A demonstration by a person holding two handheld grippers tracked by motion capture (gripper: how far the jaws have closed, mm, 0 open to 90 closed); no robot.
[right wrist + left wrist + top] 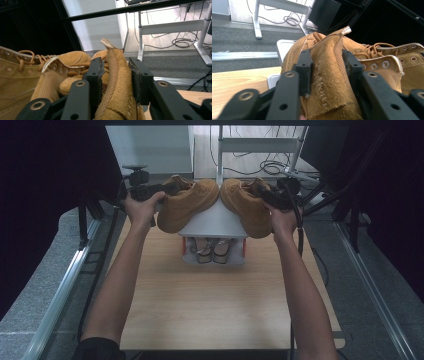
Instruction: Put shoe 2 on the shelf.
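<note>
We see the left gripper (327,72) pinching the left boot (187,202) collar between its fingers (304,71); the right gripper (115,80) likewise pinches the right boot (247,205).

Black curtains (45,195) hang left and right; far off, a white frame (260,145) and cables (272,167) stand on pale floor (205,155).

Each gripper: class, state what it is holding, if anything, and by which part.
The left gripper clamps the left tan boot by its heel collar. The right gripper clamps the right tan boot by its heel collar too.
</note>
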